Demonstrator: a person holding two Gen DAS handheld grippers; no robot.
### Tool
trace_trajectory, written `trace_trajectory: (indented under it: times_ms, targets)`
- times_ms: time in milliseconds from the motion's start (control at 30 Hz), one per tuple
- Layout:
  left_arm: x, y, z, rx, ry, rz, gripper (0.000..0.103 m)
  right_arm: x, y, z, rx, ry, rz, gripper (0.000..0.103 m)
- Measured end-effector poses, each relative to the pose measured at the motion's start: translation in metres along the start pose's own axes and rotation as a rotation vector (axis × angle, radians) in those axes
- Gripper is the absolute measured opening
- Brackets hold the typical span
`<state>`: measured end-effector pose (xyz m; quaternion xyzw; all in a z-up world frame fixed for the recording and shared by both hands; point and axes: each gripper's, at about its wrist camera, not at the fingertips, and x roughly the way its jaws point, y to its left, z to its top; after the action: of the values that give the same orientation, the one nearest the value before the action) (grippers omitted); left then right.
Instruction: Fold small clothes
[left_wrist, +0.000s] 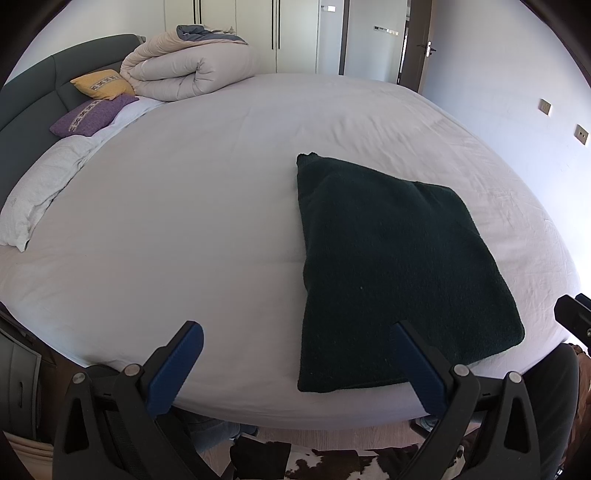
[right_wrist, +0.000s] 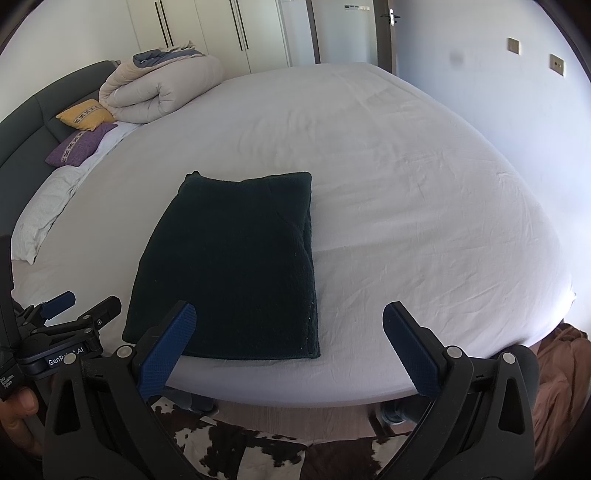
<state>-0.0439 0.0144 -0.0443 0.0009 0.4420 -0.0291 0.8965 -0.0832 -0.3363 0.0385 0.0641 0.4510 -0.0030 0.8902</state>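
A dark green fleece garment (left_wrist: 395, 273) lies folded into a flat rectangle on the white bed sheet (left_wrist: 192, 206), near the bed's front edge. It also shows in the right wrist view (right_wrist: 232, 266). My left gripper (left_wrist: 295, 332) is open and empty, held back over the bed's front edge, left of the garment's near corner. My right gripper (right_wrist: 288, 314) is open and empty, held just before the garment's near edge. The left gripper also shows at the left of the right wrist view (right_wrist: 79, 306).
A rolled beige duvet (left_wrist: 192, 70) lies at the far head end with a yellow cushion (left_wrist: 103, 84), a purple cushion (left_wrist: 92, 116) and a white pillow (left_wrist: 40, 188). A cowhide rug (right_wrist: 229, 446) covers the floor below. Brown cloth (right_wrist: 561, 380) hangs at the right.
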Motion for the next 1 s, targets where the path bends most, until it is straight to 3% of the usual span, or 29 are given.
trace_trajectory:
  times_ms: [1000]
  targets:
    - [0.0036, -0.0015, -0.0038, 0.006, 0.005, -0.004, 0.103, 0.0014, 0.0031, -0.0012, 0.004, 0.002, -0.001, 0.103]
